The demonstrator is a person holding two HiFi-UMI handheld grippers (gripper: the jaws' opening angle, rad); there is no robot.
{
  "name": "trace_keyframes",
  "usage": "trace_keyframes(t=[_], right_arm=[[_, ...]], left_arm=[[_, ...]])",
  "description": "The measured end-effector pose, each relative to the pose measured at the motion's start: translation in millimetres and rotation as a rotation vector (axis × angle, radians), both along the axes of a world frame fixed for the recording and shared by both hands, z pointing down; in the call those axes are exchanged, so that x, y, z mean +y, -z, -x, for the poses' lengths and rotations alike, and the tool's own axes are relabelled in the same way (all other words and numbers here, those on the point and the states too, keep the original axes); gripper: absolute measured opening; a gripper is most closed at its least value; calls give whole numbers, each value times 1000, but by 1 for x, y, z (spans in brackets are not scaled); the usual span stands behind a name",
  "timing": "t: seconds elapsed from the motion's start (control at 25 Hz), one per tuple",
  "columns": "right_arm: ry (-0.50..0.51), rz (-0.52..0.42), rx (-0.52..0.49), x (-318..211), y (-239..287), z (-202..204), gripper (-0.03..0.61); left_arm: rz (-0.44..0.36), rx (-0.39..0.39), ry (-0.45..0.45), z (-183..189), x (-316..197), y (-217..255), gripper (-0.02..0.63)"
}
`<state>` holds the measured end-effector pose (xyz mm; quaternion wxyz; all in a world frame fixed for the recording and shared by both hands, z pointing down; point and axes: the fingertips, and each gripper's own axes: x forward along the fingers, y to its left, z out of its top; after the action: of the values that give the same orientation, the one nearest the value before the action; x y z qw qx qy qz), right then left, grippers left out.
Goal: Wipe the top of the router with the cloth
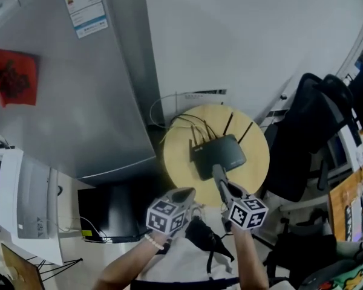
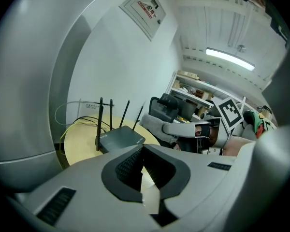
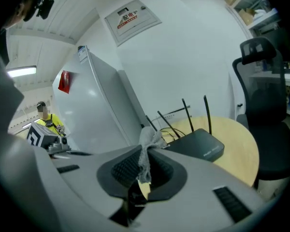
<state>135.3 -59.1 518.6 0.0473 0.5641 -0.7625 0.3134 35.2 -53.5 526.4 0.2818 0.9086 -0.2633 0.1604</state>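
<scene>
Nearest us, our left gripper (image 1: 183, 195) hangs clenched and empty by the round tabletop's (image 1: 180, 162) near edge. Our right gripper (image 1: 217, 171) pinches the cloth (image 3: 146, 151) at the near edge of the router (image 1: 222, 154), which sits mid-tabletop. We cannot confirm contact, and we judge most of the top is still unwiped.

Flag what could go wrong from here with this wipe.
1. Little cloth shows beyond the right gripper's shut jaws, so the hard jaw tips might scrape the router.
2. The left gripper is shut on nothing, away from the router; unbraced, it might slide on the table.
3. A long stroke could knock the upright antennas.
</scene>
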Motion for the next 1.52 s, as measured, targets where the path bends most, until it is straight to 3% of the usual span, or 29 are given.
trace_keyframes(t=[0.32, 0.56, 0.76, 1.08, 1.32, 1.52], right_arm=[[145, 82, 121, -82, -49, -14, 32], [285, 138, 259, -141, -105, 5, 32], [370, 203, 295, -172, -143, 22, 32], [430, 260, 320, -192, -173, 33, 33], [486, 292, 384, -198, -182, 40, 32], [457, 306, 403, -201, -185, 21, 32]], left_arm=[[47, -21, 101, -26, -54, -32, -3], [91, -36, 198, -25, -85, -60, -3], [127, -47, 255, -17, -99, -76, -3], [164, -49, 324, -13, -117, -86, -2], [191, -48, 317, -20, -118, -92, -2], [195, -51, 301, -30, -120, -94, -2]])
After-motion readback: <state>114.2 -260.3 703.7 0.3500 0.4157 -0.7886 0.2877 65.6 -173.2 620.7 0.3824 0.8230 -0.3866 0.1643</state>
